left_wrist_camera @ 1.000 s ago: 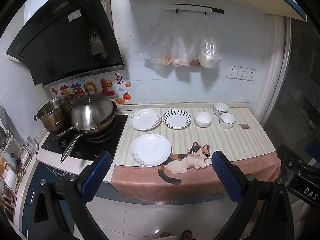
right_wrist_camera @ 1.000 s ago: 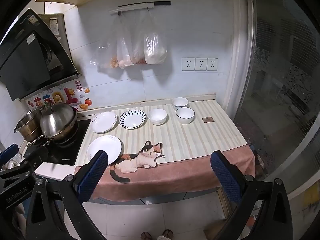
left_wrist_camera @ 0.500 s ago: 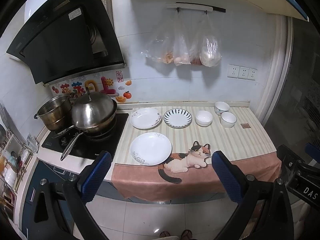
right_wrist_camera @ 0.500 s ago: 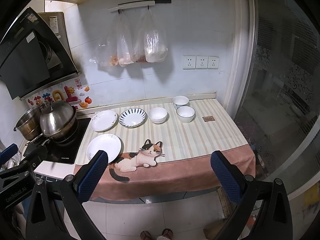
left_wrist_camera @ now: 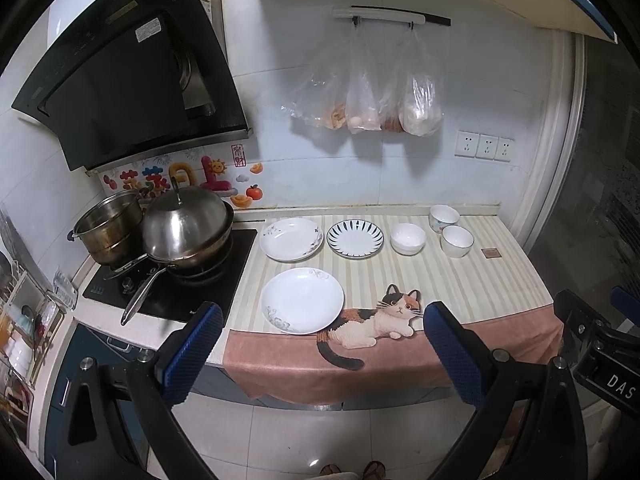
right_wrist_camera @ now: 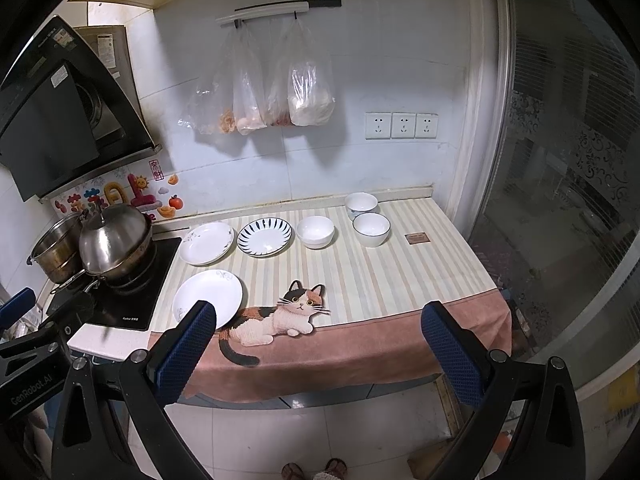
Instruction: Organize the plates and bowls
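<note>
Kitchen bench [left_wrist_camera: 472,280] under a striped cloth: three plates and three bowls wait ahead of both tools, untouched. Nearest plate [left_wrist_camera: 302,300] lies just beyond the left tool [left_wrist_camera: 318,326]; right tool [right_wrist_camera: 316,326] hangs back too, both spread wide and empty. Nothing's begun; I'd reach forward and lift that plate first. Bag contents unclear.

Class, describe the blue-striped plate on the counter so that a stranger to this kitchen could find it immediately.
Start at the black cooktop with the lidded steel pan, then move right along the striped counter mat in the back row. Second in that row, between a white floral plate and a plain white bowl, sits the blue-striped plate. It alone has dark blue strokes radiating around its rim.
</note>
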### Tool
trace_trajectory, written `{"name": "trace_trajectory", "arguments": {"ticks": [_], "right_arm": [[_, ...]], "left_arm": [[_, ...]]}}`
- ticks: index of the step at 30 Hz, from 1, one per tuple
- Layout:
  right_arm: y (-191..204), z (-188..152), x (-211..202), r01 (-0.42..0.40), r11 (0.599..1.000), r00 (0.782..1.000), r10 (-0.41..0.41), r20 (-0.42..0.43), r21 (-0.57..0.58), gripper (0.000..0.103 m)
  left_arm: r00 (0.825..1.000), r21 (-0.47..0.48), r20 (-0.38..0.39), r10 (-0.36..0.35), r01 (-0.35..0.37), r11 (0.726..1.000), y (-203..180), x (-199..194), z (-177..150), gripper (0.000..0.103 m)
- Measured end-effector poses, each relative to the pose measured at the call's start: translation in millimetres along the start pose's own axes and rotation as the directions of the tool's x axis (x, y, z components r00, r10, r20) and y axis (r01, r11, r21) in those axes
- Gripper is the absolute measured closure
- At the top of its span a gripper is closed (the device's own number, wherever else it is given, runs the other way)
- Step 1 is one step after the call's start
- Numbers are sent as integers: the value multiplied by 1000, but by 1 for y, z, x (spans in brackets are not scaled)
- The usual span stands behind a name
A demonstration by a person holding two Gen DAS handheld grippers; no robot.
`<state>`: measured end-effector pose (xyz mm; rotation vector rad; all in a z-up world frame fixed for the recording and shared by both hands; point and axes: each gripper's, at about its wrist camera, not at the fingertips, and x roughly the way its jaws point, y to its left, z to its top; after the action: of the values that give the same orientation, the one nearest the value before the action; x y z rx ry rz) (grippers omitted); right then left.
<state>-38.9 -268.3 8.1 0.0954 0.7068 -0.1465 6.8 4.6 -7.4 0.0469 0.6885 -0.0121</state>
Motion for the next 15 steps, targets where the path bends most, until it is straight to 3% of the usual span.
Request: {"name": "trace_trajectory", "arguments": {"ticks": [15], "right_arm": [[4, 5, 3, -6, 1000, 1000, 6, 1, 6, 0]], "left_arm": [[1000, -1, 2, 5, -5, 1000, 0, -1, 3, 0]]}}
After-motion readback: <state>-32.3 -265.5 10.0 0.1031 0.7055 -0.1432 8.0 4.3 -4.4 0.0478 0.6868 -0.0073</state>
